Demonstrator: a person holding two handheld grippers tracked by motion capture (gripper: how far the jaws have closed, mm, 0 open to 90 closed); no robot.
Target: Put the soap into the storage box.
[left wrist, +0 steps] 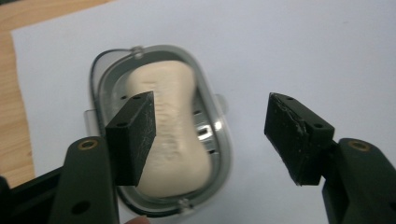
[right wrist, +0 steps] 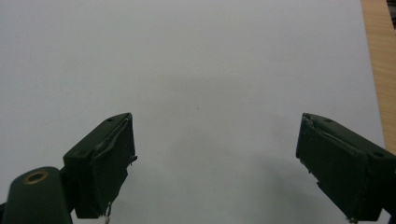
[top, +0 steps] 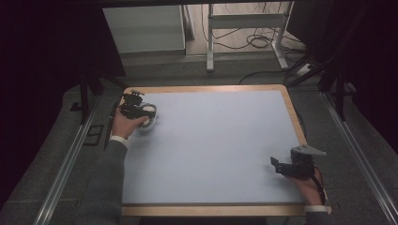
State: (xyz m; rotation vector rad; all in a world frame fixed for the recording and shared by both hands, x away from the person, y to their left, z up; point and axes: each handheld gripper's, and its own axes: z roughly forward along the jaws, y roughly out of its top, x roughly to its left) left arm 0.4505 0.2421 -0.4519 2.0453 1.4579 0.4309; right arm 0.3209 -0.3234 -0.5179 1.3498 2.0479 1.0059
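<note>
Black jaws of the left gripper (left wrist: 210, 135) rise at the bottom of the left gripper view, spread wide, nothing between them; released. One jaw overlaps the sight of the soap (left wrist: 173, 135), the other stands over bare mat. Cannot tell whether that jaw touches the soap or hangs above it

Soap: pale cream bar, waisted in the middle, lying lengthwise in a clear oval dish (left wrist: 223, 140). Dish has a grey inner tray with small holes, and small tabs on its rim. Dish sits on the blue mat (left wrist: 303, 51), close to the mat's corner; wooden table (left wrist: 11, 112) edge shows just beyond

High view: left gripper (top: 141, 110) at the far left corner of the mat (top: 211, 140), over the dish (top: 151, 123). Left hand (top: 124, 125) wraps its grip, grey sleeve (top: 103, 183) running in from the bottom edge with a white cuff at the wrist

Right gripper (top: 277, 166) low at the near right of the mat, close to the table (top: 293, 112) edge, jaws pointing left across the mat. Grey three-cornered plate (top: 307, 151) on top. Right hand (top: 309, 187) behind it

Right gripper view: right gripper (right wrist: 215, 163) jaws set far apart, empty, released. Plain blue mat (right wrist: 187, 60) beneath, wood strip of the table (right wrist: 380, 56) at the right edge. Jaw pads look worn, edges frayed

The two grippers are well apart, at opposite corners of the mat

Beyond the table: dark floor, white frame legs (top: 210, 42), loose cables (top: 253, 40), metal rails (top: 65, 164) along both sides
</note>
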